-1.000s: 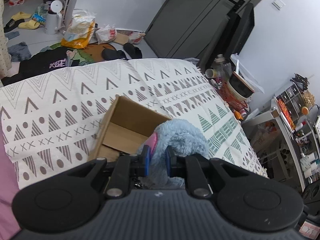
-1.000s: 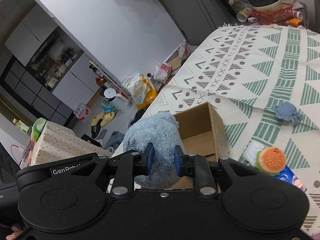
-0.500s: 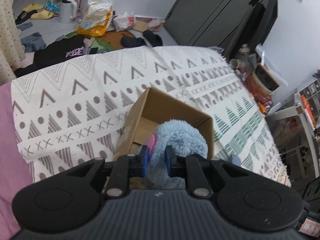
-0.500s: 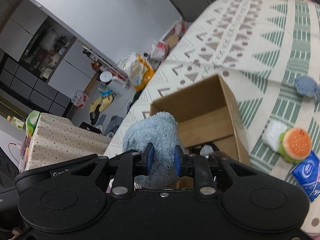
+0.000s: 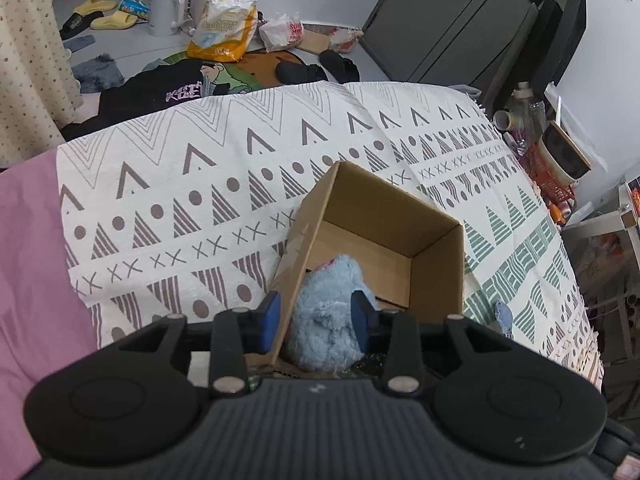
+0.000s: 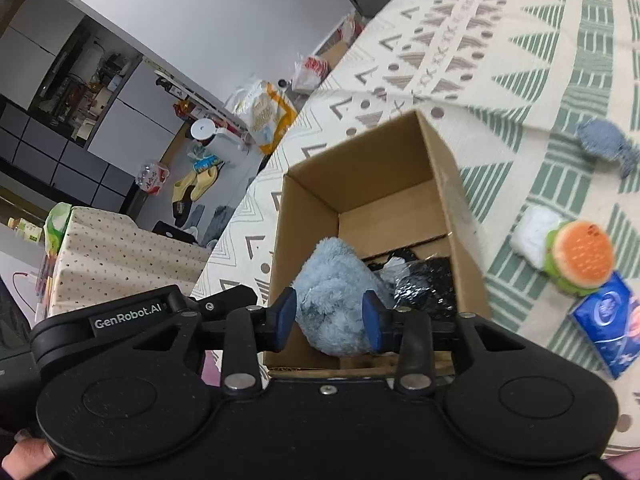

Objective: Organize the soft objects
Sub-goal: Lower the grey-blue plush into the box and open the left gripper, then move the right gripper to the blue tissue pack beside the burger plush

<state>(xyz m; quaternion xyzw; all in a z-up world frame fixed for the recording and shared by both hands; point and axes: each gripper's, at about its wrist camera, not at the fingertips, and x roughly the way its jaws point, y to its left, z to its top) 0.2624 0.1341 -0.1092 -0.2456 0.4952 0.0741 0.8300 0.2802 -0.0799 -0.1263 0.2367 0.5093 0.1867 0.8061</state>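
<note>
The left gripper (image 5: 316, 322) stands wide open, its blue pads (image 5: 271, 320) astride the near left wall of the cardboard box (image 5: 436, 268) and clear of the plush toy (image 5: 326, 320). The right gripper (image 6: 330, 322) is open too, pads close beside the toy's flanks, gripping nothing.

The plush toy is shaggy, pale blue, a rounded lump with a scrap of pink at its far edge, lying inside the box at the near end. The box sits open-topped on a bed under a cream blanket (image 5: 200, 184) printed with grey and green triangles, dots and crosses.

Only the right view shows a crinkled black item (image 6: 424, 284) in the box beside the toy, and, out on the blanket, a burger-shaped plush (image 6: 576, 258), a small blue-grey plush (image 6: 608, 146) and a blue packet (image 6: 608, 322). Only the left view shows the pink sheet (image 5: 32, 264) and a black garment (image 5: 168, 88) on the floor.

"GenRobot.AI" is printed on the right gripper body; the garment's lettering is only partly legible.
</note>
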